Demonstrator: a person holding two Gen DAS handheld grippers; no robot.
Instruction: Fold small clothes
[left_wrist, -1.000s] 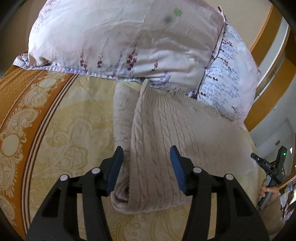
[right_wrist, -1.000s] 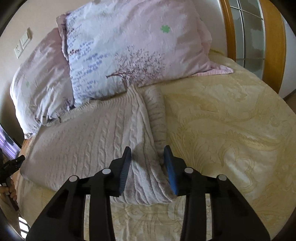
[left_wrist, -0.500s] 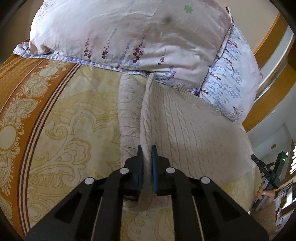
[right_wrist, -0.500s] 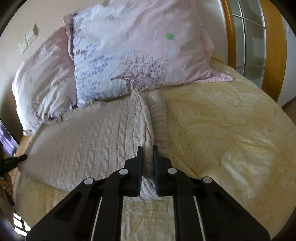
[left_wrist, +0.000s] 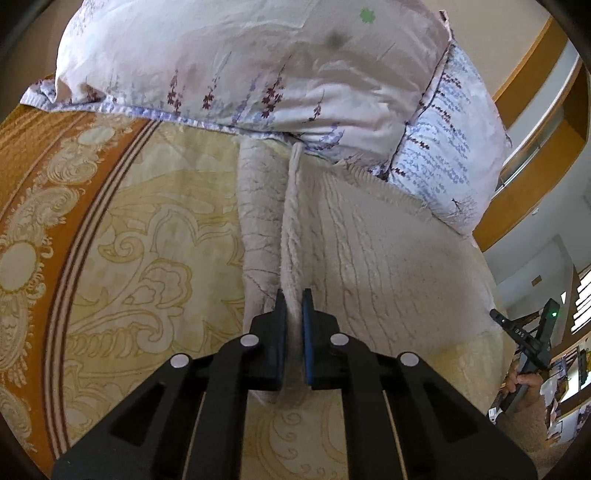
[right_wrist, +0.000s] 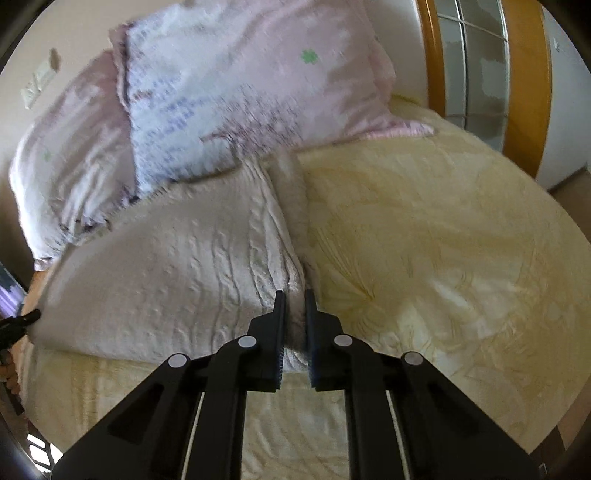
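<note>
A cream cable-knit sweater (left_wrist: 373, 258) lies on the bed with its far end against the pillows. My left gripper (left_wrist: 293, 299) is shut on the sweater's left near corner, with a sleeve (left_wrist: 258, 214) folded along that edge. In the right wrist view the sweater (right_wrist: 177, 266) spreads to the left, and my right gripper (right_wrist: 294, 297) is shut on its right near corner. The held edge is lifted a little off the bedspread. The right wrist view is blurred by motion.
The bed has a yellow patterned bedspread (right_wrist: 424, 251) with an orange border (left_wrist: 44, 155) on the left. Two floral pillows (left_wrist: 258, 62) (right_wrist: 236, 96) lean at the head. A wooden frame (right_wrist: 524, 74) stands at the right. The other gripper shows at the edge (left_wrist: 532, 347).
Both grippers were open around the sweater's near corners one second ago, then closed on them. Since then both have lifted the near edge and moved it toward the pillows.
</note>
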